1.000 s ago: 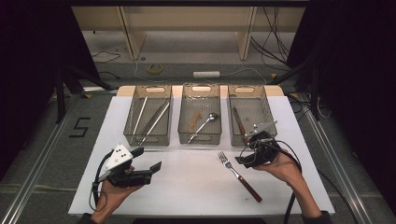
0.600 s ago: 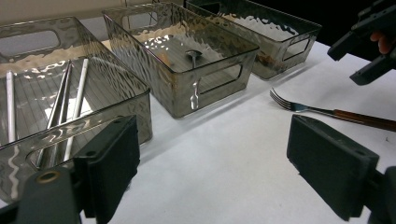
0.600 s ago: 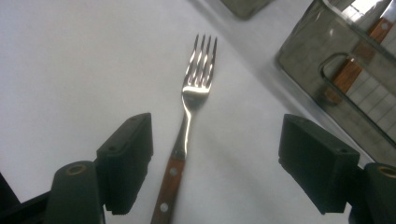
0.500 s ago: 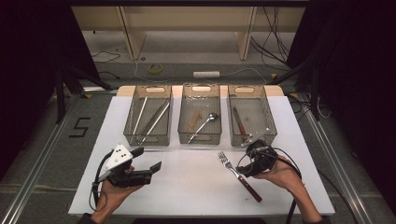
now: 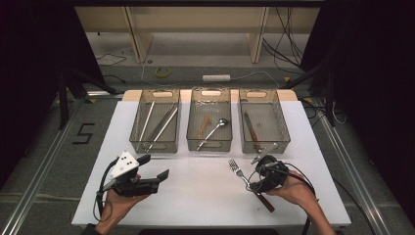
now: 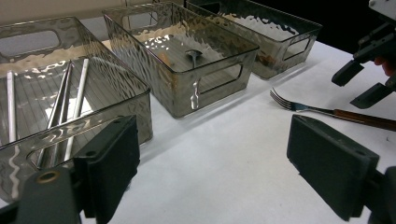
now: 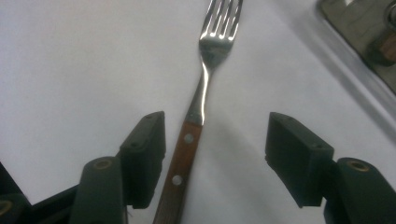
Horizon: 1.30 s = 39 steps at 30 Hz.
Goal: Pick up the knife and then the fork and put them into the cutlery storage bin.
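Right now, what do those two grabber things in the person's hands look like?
Both are black, each with two chunky flat jaws. The left gripper carries a grey three-cornered plate dotted with dark spots. The right gripper looks rounder. A black cable trails from each. No sleeves show.

Black left gripper (image 5: 155,166) — grey three-cornered plate, black right gripper (image 5: 254,169) — trailing cable

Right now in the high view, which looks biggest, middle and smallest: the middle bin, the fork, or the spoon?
1. Middle bin, clearly largest.
2. Fork; the right gripper covers part of its handle, so this place is less sure.
3. Spoon, somewhat shorter, lying farther from the camera.
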Each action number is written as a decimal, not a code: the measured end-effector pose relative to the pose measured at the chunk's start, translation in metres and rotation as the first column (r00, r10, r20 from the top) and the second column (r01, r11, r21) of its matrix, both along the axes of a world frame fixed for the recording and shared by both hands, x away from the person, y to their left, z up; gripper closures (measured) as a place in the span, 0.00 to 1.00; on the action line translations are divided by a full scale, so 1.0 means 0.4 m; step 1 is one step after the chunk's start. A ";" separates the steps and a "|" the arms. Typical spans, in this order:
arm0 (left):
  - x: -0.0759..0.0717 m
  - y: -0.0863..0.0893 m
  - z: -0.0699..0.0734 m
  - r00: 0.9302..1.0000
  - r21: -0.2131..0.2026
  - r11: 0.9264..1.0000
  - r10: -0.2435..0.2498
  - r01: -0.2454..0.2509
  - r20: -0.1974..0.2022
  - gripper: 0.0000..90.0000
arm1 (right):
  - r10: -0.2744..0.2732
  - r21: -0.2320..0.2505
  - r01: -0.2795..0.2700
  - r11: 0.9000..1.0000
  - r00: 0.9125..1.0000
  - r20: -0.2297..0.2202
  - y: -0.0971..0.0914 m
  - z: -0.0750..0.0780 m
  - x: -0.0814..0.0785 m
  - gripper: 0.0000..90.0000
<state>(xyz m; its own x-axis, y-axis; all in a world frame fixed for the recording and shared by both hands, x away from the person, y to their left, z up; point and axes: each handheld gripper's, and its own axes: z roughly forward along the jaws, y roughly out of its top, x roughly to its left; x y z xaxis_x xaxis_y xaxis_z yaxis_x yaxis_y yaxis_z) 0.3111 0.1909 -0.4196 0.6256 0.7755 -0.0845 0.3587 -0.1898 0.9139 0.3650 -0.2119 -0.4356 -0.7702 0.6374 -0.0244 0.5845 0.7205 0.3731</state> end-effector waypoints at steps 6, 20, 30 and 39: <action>0.000 0.001 0.000 1.000 0.001 1.000 0.001 -0.001 0.000 0.18 | 0.002 -0.014 -0.002 1.000 1.000 -0.028 0.006 -0.018 -0.012 0.53; -0.001 -0.001 0.000 1.000 0.005 1.000 -0.001 0.001 0.001 0.18 | 0.004 -0.028 -0.006 1.000 0.998 -0.067 0.008 -0.047 -0.021 0.69; -0.001 0.000 0.000 1.000 0.006 1.000 0.000 0.000 0.001 0.18 | 0.004 -0.037 -0.007 0.999 0.997 -0.075 0.014 -0.057 -0.022 0.75; -0.001 -0.001 0.000 1.000 0.008 1.000 0.001 -0.001 0.002 0.18 | -0.003 -0.049 0.000 0.999 0.998 -0.063 0.018 -0.058 -0.026 0.80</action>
